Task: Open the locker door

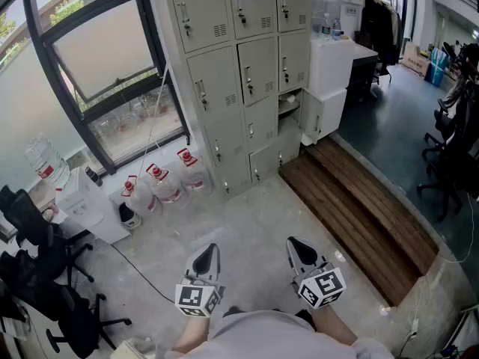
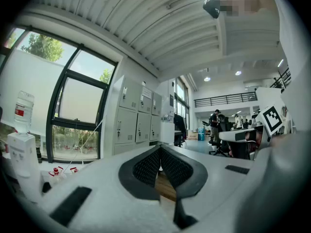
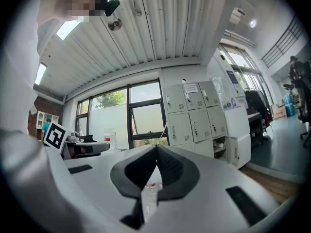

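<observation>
The grey locker bank [image 1: 243, 66] stands against the far wall, several doors in a grid, each with a small handle. All doors look closed except one low compartment on the right [image 1: 289, 104], which shows an open shelf. Both grippers are low in the head view, well short of the lockers. My left gripper [image 1: 208, 254] and right gripper [image 1: 299, 249] point forward over the concrete floor. Each has its jaws shut tip to tip with nothing between them. The lockers [image 2: 138, 125] appear far off in the left gripper view past the left gripper [image 2: 159, 148]. In the right gripper view the lockers [image 3: 194, 113] stand beyond the right gripper [image 3: 156, 148].
Three water jugs [image 1: 168, 182] sit on the floor left of the lockers, below a large window [image 1: 112, 51]. A water dispenser [image 1: 82, 204] and office chairs [image 1: 37, 275] are at the left. A wooden platform [image 1: 359, 208] runs along the right, and a white cabinet [image 1: 333, 69] stands beside the lockers.
</observation>
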Action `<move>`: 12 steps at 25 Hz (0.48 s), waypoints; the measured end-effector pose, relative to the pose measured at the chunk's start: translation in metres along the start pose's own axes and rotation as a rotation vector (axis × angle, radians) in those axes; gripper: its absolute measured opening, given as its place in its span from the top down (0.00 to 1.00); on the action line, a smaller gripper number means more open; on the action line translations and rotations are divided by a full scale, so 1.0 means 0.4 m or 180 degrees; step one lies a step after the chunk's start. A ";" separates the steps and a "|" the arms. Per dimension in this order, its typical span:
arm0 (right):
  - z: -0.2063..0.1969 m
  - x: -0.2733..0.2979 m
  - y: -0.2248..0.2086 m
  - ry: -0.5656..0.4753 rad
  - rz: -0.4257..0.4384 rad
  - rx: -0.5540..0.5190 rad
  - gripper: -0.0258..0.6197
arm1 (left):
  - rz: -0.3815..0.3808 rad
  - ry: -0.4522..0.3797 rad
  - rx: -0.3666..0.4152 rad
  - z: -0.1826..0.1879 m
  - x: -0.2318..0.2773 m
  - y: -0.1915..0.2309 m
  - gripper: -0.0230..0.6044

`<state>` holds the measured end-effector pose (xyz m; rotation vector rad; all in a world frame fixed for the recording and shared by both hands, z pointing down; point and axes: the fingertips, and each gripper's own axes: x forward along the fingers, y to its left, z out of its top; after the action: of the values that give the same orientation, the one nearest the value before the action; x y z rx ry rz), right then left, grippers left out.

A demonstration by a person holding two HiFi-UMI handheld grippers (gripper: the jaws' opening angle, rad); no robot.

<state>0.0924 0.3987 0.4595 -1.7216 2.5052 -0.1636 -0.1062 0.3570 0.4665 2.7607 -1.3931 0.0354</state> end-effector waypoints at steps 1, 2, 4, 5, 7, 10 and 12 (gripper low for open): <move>0.000 0.000 0.001 0.0000 0.0003 0.0001 0.94 | 0.0006 -0.0001 -0.0001 0.000 -0.002 -0.001 0.96; 0.000 -0.001 0.002 0.0000 0.0007 0.0001 0.94 | 0.0012 -0.0001 -0.0001 0.000 -0.003 -0.002 0.96; 0.000 -0.001 0.003 0.0000 0.0018 -0.0001 0.94 | 0.0026 0.0001 0.0003 0.001 -0.006 -0.003 0.96; 0.000 0.000 0.004 0.0001 0.0025 -0.0003 0.94 | 0.0034 0.0003 0.0005 0.001 -0.007 -0.003 0.96; 0.001 0.000 0.004 0.0002 0.0037 -0.0005 0.94 | 0.0052 0.0004 0.0006 0.002 -0.009 -0.002 0.96; 0.001 0.001 0.001 0.0005 0.0050 -0.0007 0.94 | 0.0071 0.0010 0.0010 0.002 -0.008 -0.003 0.96; 0.001 0.001 -0.001 0.0013 0.0062 -0.0010 0.94 | 0.0073 0.0020 0.0015 0.002 -0.005 -0.005 0.96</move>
<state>0.0928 0.3983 0.4593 -1.6994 2.5256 -0.1619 -0.1057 0.3597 0.4655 2.7459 -1.4250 0.0483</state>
